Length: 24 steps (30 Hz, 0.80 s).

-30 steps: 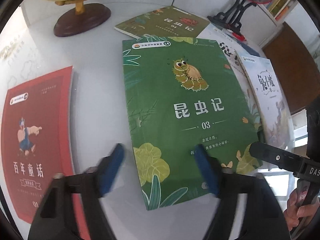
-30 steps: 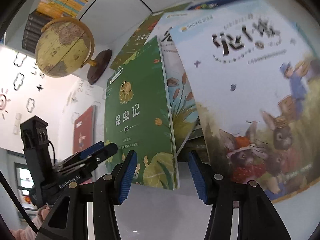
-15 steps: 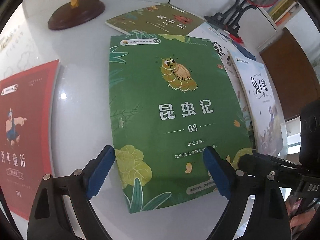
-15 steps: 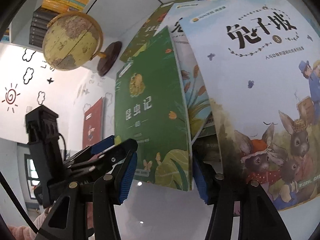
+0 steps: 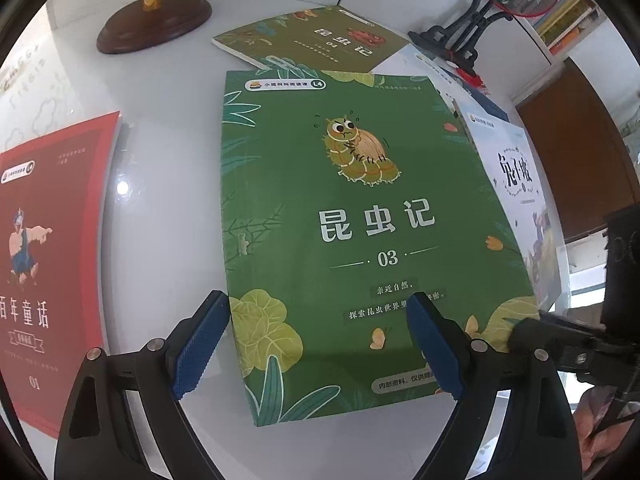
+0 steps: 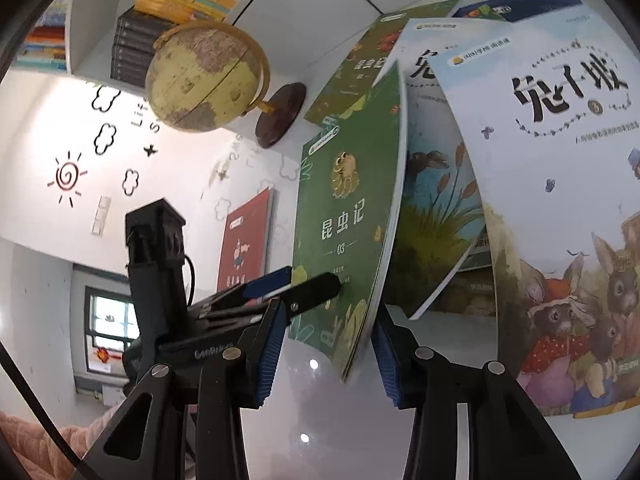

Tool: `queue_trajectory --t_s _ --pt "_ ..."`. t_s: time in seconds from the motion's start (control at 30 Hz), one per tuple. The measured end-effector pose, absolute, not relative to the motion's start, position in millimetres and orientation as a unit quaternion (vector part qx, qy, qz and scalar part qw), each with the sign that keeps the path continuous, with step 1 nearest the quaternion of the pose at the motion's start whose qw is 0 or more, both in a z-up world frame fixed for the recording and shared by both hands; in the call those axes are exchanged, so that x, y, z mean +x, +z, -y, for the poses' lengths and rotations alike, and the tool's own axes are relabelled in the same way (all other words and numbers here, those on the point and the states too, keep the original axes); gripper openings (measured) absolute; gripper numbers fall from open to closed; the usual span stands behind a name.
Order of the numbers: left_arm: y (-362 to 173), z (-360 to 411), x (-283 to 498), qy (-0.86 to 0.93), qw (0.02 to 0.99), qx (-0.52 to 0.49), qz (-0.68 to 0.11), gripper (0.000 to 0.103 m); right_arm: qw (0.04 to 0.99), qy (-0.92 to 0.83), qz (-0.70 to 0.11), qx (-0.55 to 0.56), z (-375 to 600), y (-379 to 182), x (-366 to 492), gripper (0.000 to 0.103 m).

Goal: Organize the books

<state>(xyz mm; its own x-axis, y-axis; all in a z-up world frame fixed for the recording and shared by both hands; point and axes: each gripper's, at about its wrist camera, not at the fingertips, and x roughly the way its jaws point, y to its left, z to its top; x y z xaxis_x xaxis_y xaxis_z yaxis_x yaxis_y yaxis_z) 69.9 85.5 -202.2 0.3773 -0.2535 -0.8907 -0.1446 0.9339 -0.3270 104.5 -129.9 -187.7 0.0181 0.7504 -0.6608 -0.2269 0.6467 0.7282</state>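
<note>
Several books lie scattered on the desk (image 5: 168, 208), none stacked, while the right claw (image 6: 326, 350) closes around the green book's (image 5: 352, 216) near edge and the left claw (image 5: 316, 344) hangs released.

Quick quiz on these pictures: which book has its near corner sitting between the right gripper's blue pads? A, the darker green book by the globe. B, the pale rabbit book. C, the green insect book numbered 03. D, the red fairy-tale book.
C: in the right wrist view the green insect book has its lifted corner between the closing pads of the right gripper.
</note>
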Motion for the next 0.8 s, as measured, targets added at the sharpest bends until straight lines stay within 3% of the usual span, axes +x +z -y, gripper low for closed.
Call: queue_trajectory --t_s 0.33,0.4,0.5,0.8 --pt "-203 -87 71 -0.035 0.811 -0.175 -0.557 0.088 0.669 0.352 -0.610 0.238 130 -202 110 0.039" --pt "-203 -88 71 -0.036 0.811 -0.183 -0.554 0.088 0.670 0.348 -0.608 0.244 129 -204 110 0.024" --pt "-204 -95 68 -0.038 0.810 -0.208 -0.547 0.088 0.674 0.338 -0.610 0.244 128 -207 110 0.011" --pt "-207 -116 52 -0.037 0.786 -0.314 -0.532 0.090 0.633 0.350 -0.583 0.370 156 -204 98 0.010"
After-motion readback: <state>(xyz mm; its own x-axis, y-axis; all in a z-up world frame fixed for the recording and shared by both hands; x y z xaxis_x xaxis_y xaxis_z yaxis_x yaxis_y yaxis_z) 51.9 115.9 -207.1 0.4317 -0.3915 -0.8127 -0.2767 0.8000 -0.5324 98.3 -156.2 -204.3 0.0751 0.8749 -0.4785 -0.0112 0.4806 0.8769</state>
